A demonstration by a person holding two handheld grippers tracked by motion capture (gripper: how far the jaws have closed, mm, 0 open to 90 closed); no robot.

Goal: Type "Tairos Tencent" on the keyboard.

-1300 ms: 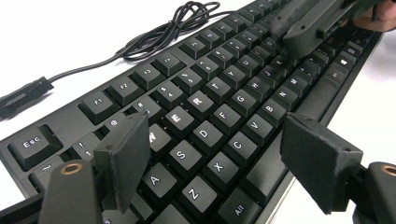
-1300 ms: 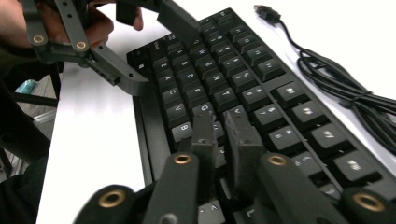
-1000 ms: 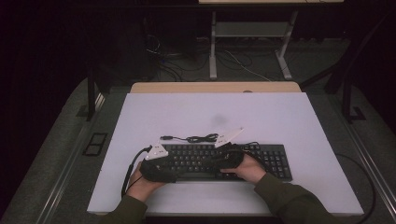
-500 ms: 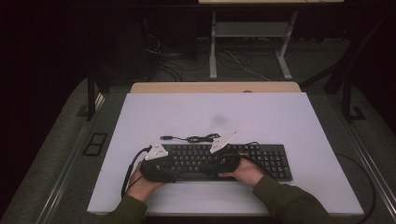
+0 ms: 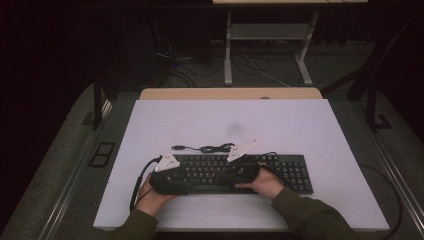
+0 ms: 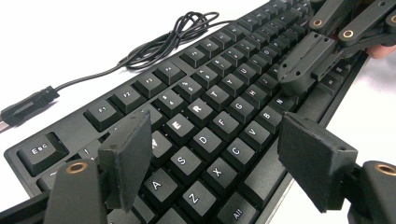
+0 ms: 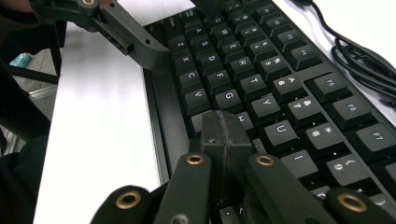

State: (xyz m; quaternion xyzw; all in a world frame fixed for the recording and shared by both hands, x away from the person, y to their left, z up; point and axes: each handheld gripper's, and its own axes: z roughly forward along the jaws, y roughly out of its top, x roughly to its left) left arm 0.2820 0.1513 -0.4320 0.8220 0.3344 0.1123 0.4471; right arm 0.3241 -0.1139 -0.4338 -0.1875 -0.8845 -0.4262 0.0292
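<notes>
Low over a flat black computer keyboard (image 5: 235, 172) hover both handheld grippers, the keyboard itself lying lengthwise on the near half of a pale lilac-white tabletop (image 5: 280, 125), with its thin black cable (image 5: 210, 148) coiled loosely on the table just behind its far edge. In the high view, the left gripper (image 5: 172, 181) sits over the keyboard's left end and the right gripper (image 5: 246, 172) over its middle, each carrying a grey three-cornered plate on top.

Seen along the left gripper (image 6: 217, 154), its two black jaws stand parted, and they have just been closing a little; nothing is pinched between them, and the letter keys around S, D, X and C show through the gap below. Whether the pads touch the keys I cannot tell. The cable's dark plug (image 6: 25, 108) lies on the table beyond the Esc corner.

Seen along the right gripper (image 7: 225, 140), its jaws are pressed together with nothing between, the joined tip resting at the keys just below the H and U rows, near the keyboard's front edge. Whether it actually presses a key is not clear.
</notes>
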